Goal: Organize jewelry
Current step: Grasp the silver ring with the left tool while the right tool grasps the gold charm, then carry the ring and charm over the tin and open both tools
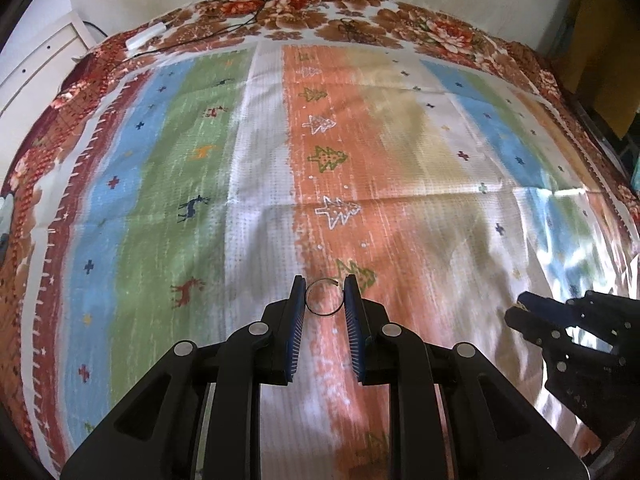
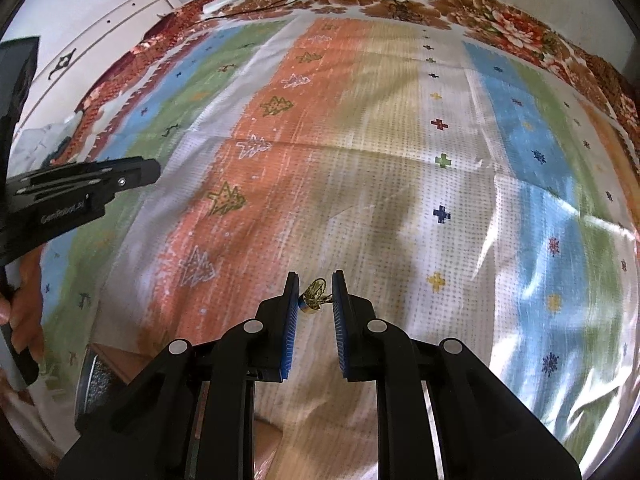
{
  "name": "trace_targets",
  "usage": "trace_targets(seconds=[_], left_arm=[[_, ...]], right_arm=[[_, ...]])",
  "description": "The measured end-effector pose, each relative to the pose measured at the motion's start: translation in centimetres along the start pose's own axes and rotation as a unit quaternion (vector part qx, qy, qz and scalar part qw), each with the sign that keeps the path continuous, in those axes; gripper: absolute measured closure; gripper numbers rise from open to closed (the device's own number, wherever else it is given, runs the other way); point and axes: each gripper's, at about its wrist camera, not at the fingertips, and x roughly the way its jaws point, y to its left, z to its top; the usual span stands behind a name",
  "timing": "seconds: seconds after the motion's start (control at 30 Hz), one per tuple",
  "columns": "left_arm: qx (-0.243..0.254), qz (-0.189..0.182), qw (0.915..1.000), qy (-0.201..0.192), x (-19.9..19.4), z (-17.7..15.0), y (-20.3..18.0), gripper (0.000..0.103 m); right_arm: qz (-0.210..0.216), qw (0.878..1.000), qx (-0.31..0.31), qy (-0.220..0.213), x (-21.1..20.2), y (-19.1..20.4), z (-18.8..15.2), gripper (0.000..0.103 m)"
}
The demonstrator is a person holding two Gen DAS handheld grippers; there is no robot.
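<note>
— So, how far along are we?

— Early, I'd say. My left gripper (image 1: 324, 296) pinches a thin wire ring (image 1: 323, 297), low centre; my right gripper (image 2: 316, 294) pinches a gold earring (image 2: 315, 295). Neither is stowed, and no jewelry holder shows clearly.

A thin dark wire ring (image 1: 324, 297) with a small gap at its top stands upright between two blue pads – a small gold ornament (image 2: 315, 298) hangs likewise, above the cloth
</note>
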Motion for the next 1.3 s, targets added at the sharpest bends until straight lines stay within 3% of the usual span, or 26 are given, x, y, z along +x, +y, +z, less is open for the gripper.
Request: trace_targets(seconds=[0.7,0.87,1.3], left_arm=[[0.028,-0.012,0.9946,-0.1,-7.4,-4.9,-2.5,0.084],[0.028,-0.027,0.9934,-0.108,-8.9,-6.5,-3.0,0.084],[0.048,-0.022,0.9894,-0.135,-11.3,-10.0,-4.0,0.084]], right_arm=[[0.007,0.997,0.001,-0.08,-5.3,1.8,-2.8,0.086],[0.008,0.995,-0.008,-0.101,-6.3,2.2,-3.6,0.086],[0.044,0.989,-0.026,-0.137,-8.5,3.7,-6.1,0.086]])
